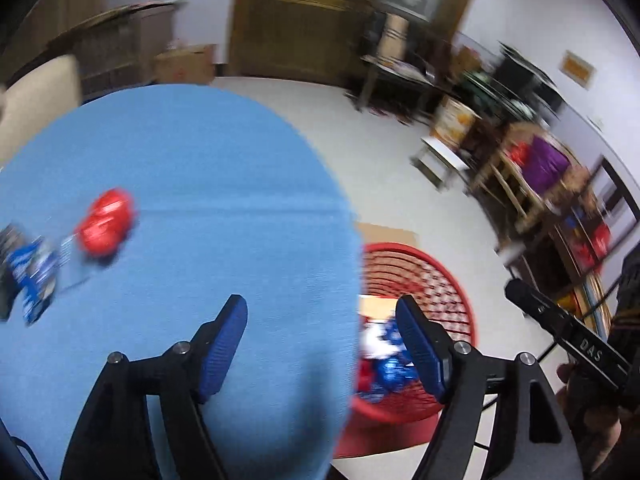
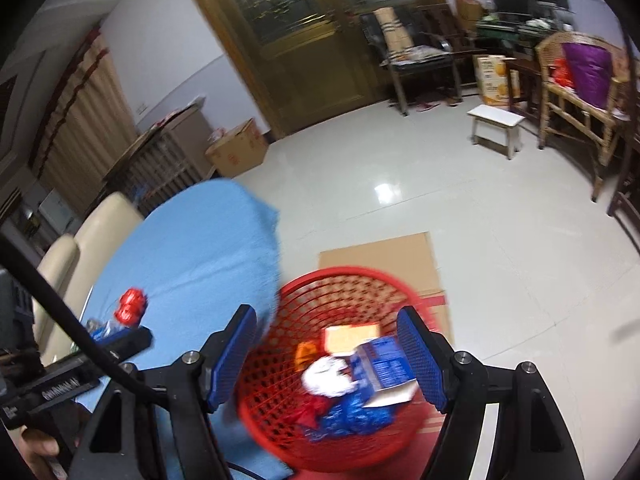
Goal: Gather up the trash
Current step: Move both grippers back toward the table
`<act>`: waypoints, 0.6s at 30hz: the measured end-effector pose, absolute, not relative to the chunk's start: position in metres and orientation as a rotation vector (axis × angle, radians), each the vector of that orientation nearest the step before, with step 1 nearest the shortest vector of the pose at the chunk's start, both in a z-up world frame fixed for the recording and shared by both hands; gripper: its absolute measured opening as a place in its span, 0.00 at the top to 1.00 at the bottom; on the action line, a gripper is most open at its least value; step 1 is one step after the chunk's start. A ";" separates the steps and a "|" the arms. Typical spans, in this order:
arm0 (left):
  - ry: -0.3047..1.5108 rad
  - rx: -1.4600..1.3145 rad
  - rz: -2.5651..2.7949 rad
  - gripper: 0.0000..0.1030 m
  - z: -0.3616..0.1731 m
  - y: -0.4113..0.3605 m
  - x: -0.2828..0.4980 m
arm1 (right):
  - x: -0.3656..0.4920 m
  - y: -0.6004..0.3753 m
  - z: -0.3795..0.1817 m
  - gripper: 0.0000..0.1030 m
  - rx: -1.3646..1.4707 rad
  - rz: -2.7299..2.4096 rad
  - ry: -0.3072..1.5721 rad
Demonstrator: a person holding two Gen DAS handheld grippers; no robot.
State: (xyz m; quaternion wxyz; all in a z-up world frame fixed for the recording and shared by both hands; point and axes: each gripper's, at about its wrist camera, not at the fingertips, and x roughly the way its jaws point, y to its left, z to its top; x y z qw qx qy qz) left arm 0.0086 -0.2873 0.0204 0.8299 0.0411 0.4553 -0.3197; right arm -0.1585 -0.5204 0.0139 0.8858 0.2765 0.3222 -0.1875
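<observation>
A red mesh basket (image 2: pixel 360 284) stands on the floor beside the blue-clothed table (image 2: pixel 192 248). It holds a blue-and-white carton (image 2: pixel 382 364), white crumpled trash and blue and red wrappers. My right gripper (image 2: pixel 328 354) is open and empty above the basket. My left gripper (image 1: pixel 320 344) is open and empty over the table's right edge (image 1: pixel 224 184); the basket (image 1: pixel 432 276) shows past that edge. A red wrapper (image 1: pixel 106 222) and a blue-and-white wrapper (image 1: pixel 34 276) lie on the table at the left. The red wrapper also shows in the right wrist view (image 2: pixel 130 306).
Flat cardboard (image 2: pixel 384 252) lies on the tiled floor under the basket. A cream sofa (image 2: pixel 92 224) stands behind the table. A white stool (image 2: pixel 496 128), a bamboo chair (image 2: pixel 576 104), boxes (image 2: pixel 236 148) and a wooden door (image 2: pixel 320 40) stand farther back.
</observation>
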 end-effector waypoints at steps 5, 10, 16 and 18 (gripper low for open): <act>0.989 0.019 -0.549 0.24 0.008 -0.221 0.019 | -0.127 -0.474 0.011 0.26 0.523 -0.283 0.721; 1.008 -0.059 -0.416 0.24 -0.010 -0.149 0.028 | -0.104 -0.430 0.011 0.26 0.457 -0.192 0.759; 1.035 -0.174 -0.277 0.25 -0.030 -0.080 0.033 | -0.077 -0.385 0.009 0.26 0.390 -0.106 0.816; 1.022 -0.185 -0.256 0.25 -0.031 -0.068 0.033 | -0.067 -0.370 0.012 0.26 0.359 -0.072 0.820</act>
